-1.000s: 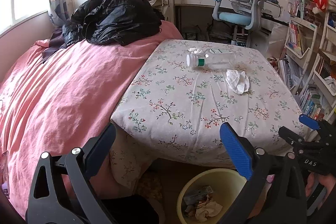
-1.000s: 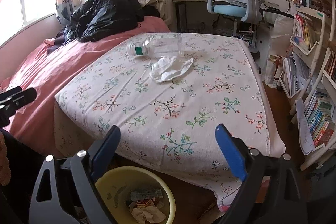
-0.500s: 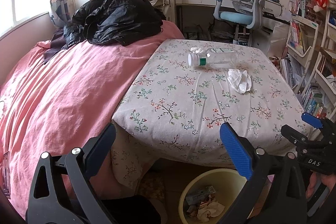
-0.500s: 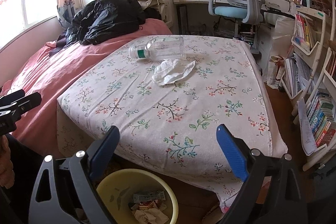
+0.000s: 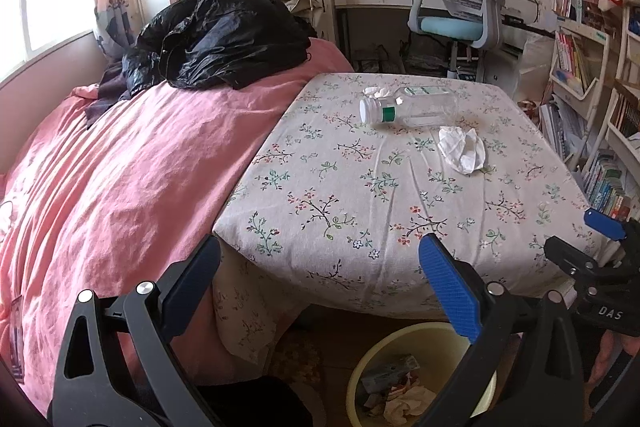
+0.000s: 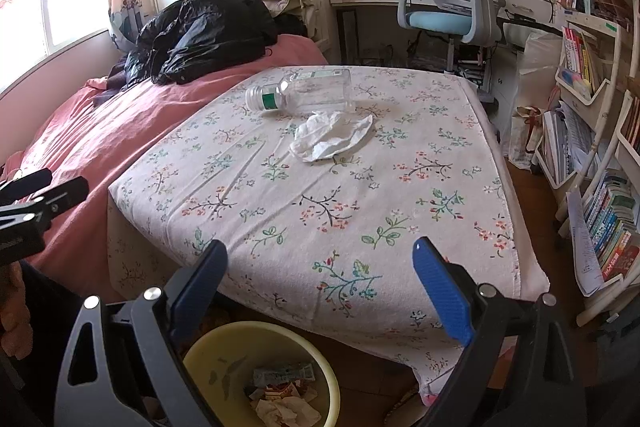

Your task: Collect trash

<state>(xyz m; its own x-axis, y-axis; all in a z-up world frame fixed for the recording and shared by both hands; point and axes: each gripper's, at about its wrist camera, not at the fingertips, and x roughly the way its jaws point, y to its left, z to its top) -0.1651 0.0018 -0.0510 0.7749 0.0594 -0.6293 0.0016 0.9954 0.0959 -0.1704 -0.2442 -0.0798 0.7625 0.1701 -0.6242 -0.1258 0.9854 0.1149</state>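
Both claws, left claw [image 5: 320, 291] and right claw [image 6: 320, 287], hang released and empty above the yellow bin [image 6: 208, 355]. The crumpled tissue [image 6: 330, 139] and plastic bottle [image 6: 308, 93] lie well beyond, touching, on the floral surface [image 6: 360, 227]; a careless pinch might send the bottle rolling.

Black hand-held gripper [image 5: 320, 279] frames, blue ribbed pads [image 5: 450, 293], silver screws.

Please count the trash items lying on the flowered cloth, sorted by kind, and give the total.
Clear plastic bottle: 1
Large crumpled white tissue: 1
Small white wad behind the bottle, seen only in the left wrist view: 1
Total: 3
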